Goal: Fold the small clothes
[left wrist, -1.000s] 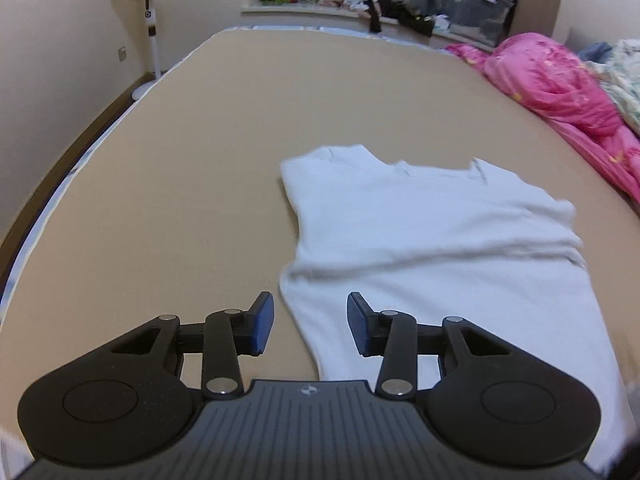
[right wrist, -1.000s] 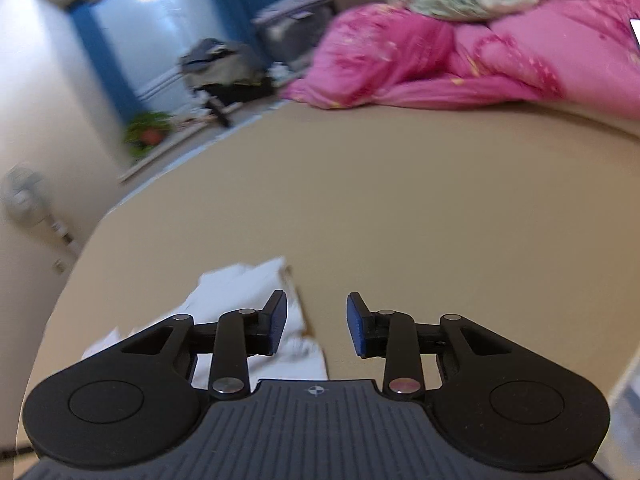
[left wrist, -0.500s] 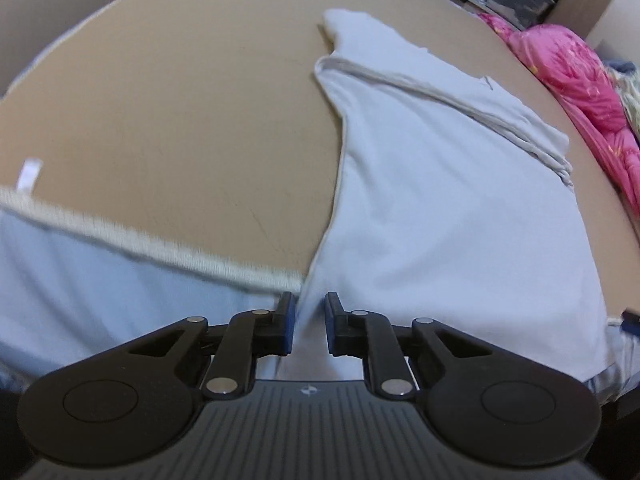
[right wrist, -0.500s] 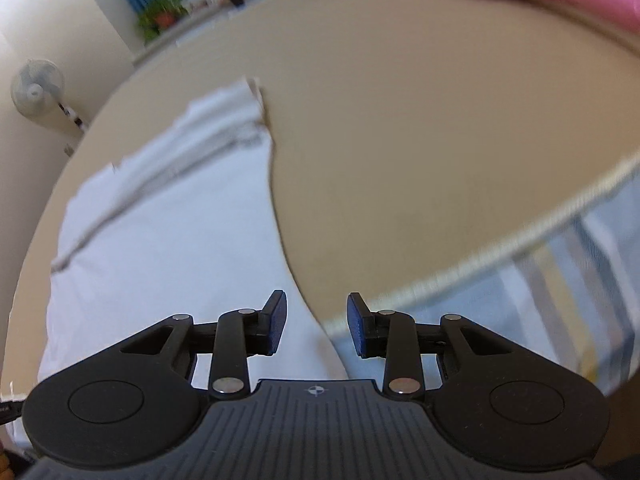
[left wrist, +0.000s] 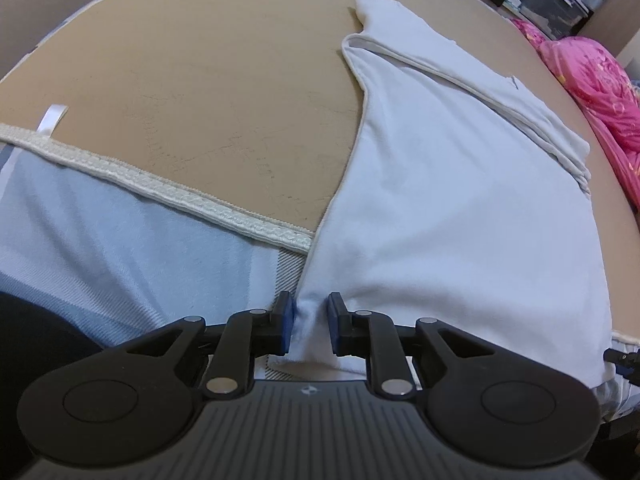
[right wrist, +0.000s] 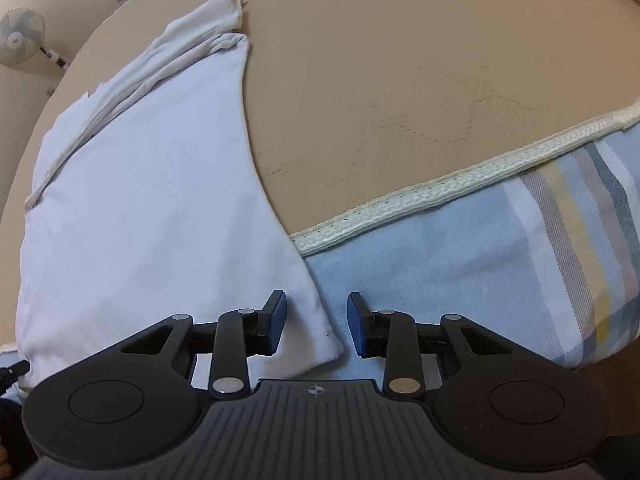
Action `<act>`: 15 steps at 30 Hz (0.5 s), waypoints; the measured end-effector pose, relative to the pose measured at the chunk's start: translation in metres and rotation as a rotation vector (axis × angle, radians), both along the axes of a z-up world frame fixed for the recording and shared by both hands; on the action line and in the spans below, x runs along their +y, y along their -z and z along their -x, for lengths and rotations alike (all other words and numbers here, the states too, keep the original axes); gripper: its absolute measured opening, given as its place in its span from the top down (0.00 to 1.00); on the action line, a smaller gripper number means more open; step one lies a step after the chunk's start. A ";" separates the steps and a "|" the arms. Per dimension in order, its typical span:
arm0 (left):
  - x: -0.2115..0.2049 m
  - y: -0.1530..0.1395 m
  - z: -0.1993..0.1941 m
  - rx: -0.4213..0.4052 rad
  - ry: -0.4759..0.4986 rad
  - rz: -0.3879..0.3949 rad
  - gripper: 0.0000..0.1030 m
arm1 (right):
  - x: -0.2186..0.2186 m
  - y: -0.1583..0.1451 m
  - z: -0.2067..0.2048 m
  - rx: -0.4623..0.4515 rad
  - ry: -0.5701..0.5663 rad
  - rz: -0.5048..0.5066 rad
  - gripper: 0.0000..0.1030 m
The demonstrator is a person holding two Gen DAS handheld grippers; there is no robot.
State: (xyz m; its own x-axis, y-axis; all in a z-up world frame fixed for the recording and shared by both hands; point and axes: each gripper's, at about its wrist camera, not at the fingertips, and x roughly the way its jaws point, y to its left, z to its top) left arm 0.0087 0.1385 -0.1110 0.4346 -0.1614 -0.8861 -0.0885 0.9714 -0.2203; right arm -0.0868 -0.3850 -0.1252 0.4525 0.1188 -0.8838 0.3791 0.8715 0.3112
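Where tan quilting ends, soft white shirt point(left wrist: 460, 208) drapes over.

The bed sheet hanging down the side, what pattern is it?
The sheet is light blue with grey, yellow and white stripes, clearest in the right wrist view.

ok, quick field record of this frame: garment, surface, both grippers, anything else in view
garment: white garment, spread flat, far end folded over, near hem hanging over the mattress edge
surface: tan mattress, cream piping on its edge
left gripper: jaws opening, near-left hem corner bunched between them
right gripper: open, near-right hem corner between the jaws, pads not pressing
other: pink blanket, fan
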 end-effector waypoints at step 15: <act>0.013 0.003 -0.002 0.014 -0.049 0.085 0.68 | 0.008 0.007 0.002 0.006 -0.017 0.012 0.65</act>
State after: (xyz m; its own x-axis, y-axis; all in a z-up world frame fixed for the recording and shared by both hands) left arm 0.0110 0.1514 -0.1144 0.4319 -0.2153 -0.8759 -0.1392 0.9435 -0.3006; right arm -0.0884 -0.3767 -0.1325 0.4452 0.1159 -0.8879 0.3663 0.8812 0.2987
